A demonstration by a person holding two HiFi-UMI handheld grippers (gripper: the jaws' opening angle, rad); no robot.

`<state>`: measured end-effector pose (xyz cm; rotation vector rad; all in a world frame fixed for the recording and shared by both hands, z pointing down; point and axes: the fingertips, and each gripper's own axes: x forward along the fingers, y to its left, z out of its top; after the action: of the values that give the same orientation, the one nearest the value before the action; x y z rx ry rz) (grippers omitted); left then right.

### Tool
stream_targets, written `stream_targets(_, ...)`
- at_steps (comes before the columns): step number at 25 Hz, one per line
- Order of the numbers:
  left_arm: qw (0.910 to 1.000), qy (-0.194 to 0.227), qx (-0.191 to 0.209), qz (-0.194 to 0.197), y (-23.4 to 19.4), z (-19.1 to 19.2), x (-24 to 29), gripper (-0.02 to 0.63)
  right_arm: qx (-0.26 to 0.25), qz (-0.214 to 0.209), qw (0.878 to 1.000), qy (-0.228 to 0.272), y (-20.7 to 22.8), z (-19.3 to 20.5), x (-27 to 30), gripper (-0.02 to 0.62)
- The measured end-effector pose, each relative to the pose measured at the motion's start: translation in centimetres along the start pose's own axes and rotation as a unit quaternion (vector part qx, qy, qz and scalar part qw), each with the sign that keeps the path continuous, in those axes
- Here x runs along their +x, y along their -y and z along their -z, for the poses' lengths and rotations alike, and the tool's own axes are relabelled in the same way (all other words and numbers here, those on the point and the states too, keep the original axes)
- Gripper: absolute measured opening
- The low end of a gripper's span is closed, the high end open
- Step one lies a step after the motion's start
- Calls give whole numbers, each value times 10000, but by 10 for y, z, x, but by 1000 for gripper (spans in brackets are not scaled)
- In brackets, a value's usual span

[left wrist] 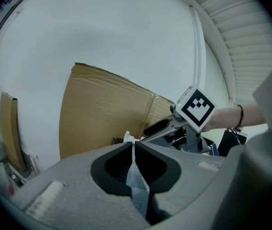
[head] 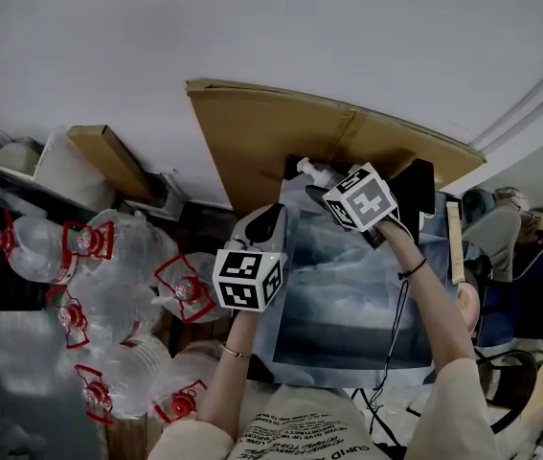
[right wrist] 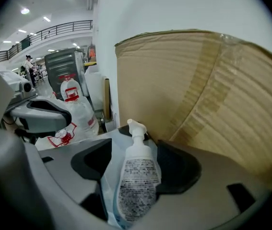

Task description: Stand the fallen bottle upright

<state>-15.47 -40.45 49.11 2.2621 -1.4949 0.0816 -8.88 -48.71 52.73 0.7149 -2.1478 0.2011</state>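
Grip unfinished, seemingly: had the right tool [right wrist: 135, 146] straddling the fallen bottle [right wrist: 136, 181] at the far edge of the worktop [head: 348, 314], one pad against its body, a strip of cover showing past the other, pump aimed at the cardboard [right wrist: 212, 90]. Held the left tool [left wrist: 132, 145] pinched shut, empty, off to the side, probably for swing room. Found scant clearance by the cardboard, more nearer in.

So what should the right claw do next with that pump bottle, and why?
Probably squeeze shut on the pump bottle. It lies between the jaws of the right claw with its pump pointing away, but a strip of blue sheet shows beside it, so the jaws don't look closed on it.
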Motion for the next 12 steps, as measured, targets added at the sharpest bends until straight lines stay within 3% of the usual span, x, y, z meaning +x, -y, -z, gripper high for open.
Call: stream_targets(12,10000,-37,-45,46,-2,2,8,32,75,-288,9984,-488,13,18,18,291)
